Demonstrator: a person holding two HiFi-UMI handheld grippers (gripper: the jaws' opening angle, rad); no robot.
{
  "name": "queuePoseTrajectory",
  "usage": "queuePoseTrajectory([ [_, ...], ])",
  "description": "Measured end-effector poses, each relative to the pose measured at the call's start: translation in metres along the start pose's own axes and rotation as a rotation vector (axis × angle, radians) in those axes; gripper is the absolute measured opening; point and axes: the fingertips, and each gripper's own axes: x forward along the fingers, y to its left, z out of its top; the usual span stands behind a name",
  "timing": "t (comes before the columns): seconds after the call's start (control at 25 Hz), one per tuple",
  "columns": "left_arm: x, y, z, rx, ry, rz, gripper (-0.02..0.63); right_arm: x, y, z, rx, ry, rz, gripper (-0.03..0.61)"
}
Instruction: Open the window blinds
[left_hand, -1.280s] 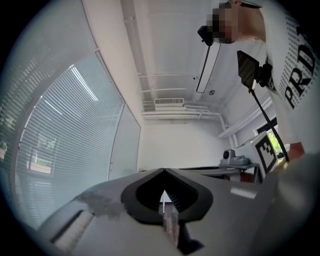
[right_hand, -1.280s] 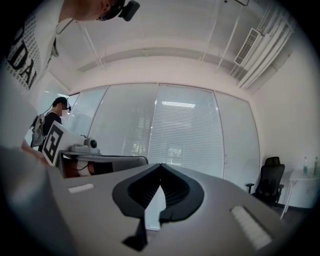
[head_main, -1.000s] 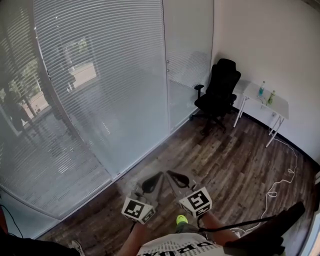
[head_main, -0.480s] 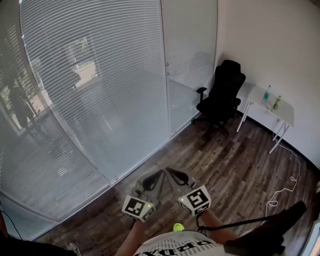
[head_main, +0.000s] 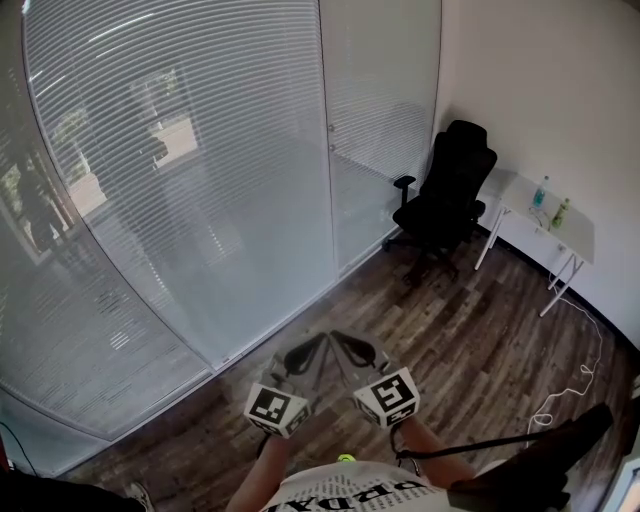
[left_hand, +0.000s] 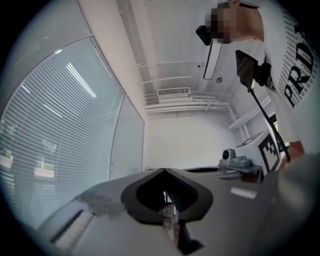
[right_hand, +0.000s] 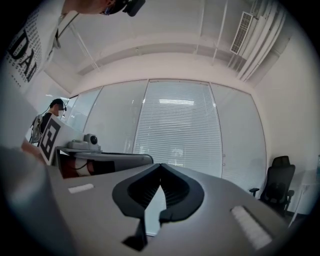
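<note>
Head view: the left gripper (head_main: 303, 352) and right gripper (head_main: 352, 350) are held side by side, each closed tight with nothing gripped. Over the last second they have been carried nearer the window blinds (head_main: 190, 190). The blinds hang ahead of the grippers and to their left, well apart, with the slats closed. The approach is judged unfinished.

Matt white blinds (head_main: 200, 150), rough-grained wood floor (head_main: 470, 330), matt black chair (head_main: 450, 190), smooth white table (head_main: 525, 212)
</note>
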Motion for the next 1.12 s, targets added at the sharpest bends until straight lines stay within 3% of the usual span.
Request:
queuePoseTrajectory([
  [0.4, 0.044, 0.019, -0.015, -0.018, 0.029, -0.02, 0.003, 0.021, -0.042, -0.004, 0.063, -0.002, -0.019, 0.008],
  [0.76, 0.094, 0.064, -0.018, -0.042, 0.039, -0.063, -0.002, 0.068, -0.092, -0.007, 0.123, -0.003, -0.063, 0.009],
  [1.12, 0.131, 0.118, -0.018, -0.061, 0.007, -0.101, -0.008, 0.128, -0.127, -0.006, 0.062, 0.006, -0.105, 0.008],
])
